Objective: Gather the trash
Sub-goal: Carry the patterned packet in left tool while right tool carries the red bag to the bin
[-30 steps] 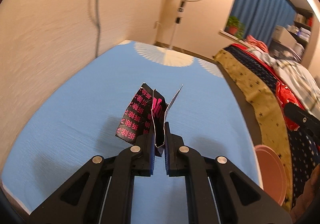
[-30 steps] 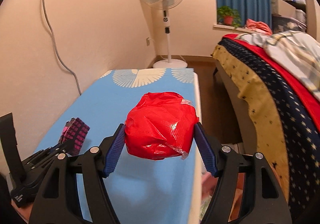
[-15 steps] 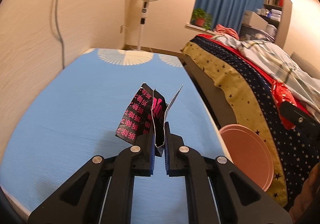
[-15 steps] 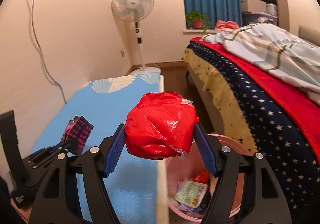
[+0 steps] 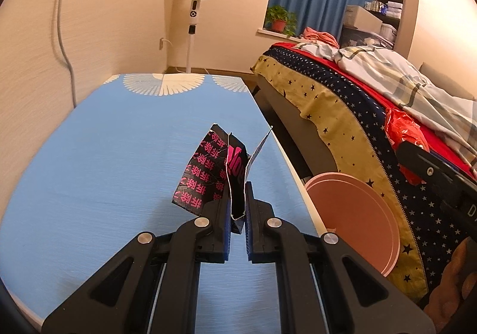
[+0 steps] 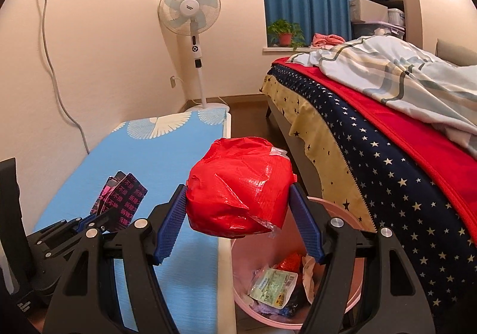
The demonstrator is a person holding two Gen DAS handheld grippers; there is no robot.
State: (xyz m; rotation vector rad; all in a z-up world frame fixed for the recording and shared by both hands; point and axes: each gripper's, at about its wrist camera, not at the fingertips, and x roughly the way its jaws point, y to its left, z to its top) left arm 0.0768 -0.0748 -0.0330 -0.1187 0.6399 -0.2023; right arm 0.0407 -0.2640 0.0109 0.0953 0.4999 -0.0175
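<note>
My left gripper point(image 5: 237, 209) is shut on a torn black wrapper with pink lettering point(image 5: 208, 173), held above the blue table top point(image 5: 119, 155). In the right wrist view that same wrapper point(image 6: 125, 197) and the left gripper point(image 6: 86, 223) show at lower left. My right gripper point(image 6: 238, 214) is shut on a crumpled red plastic bag point(image 6: 238, 191), held over the near rim of the pink trash bin point(image 6: 354, 298). The bin holds several wrappers and scraps. In the left wrist view the bin point(image 5: 357, 214) stands right of the table, and the red bag point(image 5: 402, 131) shows at the far right.
A bed with a star-patterned cover point(image 6: 387, 170) runs along the right, close to the bin. A standing fan point(image 6: 190, 15) is at the far end of the table. A wall with a hanging cable point(image 6: 56, 80) borders the table's left side.
Both views swung right: the bed and the pink bin came into sight. The right gripper carried the red bag from over the table to above the bin. Both grips stayed the same.
</note>
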